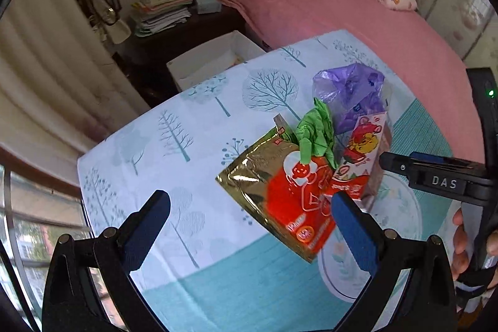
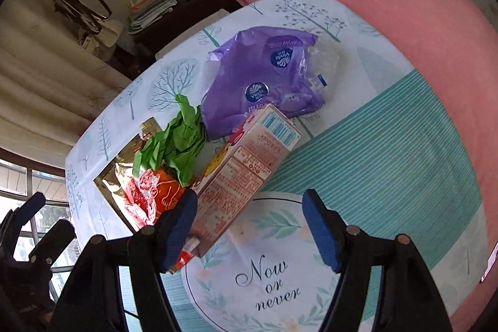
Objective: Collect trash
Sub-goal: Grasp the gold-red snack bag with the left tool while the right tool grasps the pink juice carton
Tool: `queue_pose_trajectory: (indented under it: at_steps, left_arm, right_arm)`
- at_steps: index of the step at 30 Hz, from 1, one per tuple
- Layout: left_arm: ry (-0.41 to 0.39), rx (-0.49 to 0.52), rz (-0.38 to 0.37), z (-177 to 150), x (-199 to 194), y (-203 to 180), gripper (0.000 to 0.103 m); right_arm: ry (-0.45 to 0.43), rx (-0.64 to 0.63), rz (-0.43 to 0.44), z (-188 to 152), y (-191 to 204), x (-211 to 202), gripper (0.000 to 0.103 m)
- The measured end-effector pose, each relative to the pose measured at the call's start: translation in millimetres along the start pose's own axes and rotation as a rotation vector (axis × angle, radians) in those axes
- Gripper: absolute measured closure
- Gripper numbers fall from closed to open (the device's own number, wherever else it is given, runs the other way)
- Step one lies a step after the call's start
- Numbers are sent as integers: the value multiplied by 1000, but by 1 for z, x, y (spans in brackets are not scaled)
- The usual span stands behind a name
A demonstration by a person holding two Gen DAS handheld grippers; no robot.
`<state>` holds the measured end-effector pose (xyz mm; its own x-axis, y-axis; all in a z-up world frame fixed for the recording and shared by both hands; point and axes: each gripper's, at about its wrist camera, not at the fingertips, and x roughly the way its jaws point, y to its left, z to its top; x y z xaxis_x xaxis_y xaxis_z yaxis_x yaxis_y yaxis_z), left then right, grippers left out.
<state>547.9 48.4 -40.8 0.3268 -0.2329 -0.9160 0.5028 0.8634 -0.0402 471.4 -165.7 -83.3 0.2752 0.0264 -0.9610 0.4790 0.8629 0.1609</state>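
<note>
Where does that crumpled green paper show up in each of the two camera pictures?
Left wrist view: crumpled green paper right of centre, above the gold-and-red foil packet.
Right wrist view: left of centre, also atop that packet.
Shared landmark: purple plastic bag just behind it.

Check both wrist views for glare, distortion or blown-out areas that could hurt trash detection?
Left wrist: specular glare on the gold foil packet; strong fisheye bending of the table edge; window at lower left bright but readable. Right wrist: foil packet glints white, hiding print; purple plastic bag shows soft sheen; window at lower left is overexposed; corners vignette black.
</note>
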Motion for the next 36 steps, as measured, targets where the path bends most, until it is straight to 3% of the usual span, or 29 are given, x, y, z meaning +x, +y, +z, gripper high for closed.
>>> queue_pose_trajectory:
  at_steps: [7, 11, 22, 29, 33, 36]
  left_arm:
    - [72, 105, -49, 25, 49, 0, 1]
    - [137, 122, -106, 35, 77, 2, 1]
    - [253, 216, -213, 43, 125, -21, 1]
    - [286, 302, -212, 30, 128, -44, 36]
    - [286, 272, -233, 19, 119, -44, 46]
    - [288, 233, -222, 13, 114, -40, 66]
  right_arm:
    - [-4, -21, 18, 6, 9, 15, 33]
    - [-3, -32, 59, 10, 12, 19, 45]
    - [47, 21, 107, 11, 1, 20, 45]
    - [100, 26, 123, 15, -1, 22, 45]
    - [114, 55, 136, 19, 2, 25, 44]
    - [113, 45, 98, 20, 9, 26, 40]
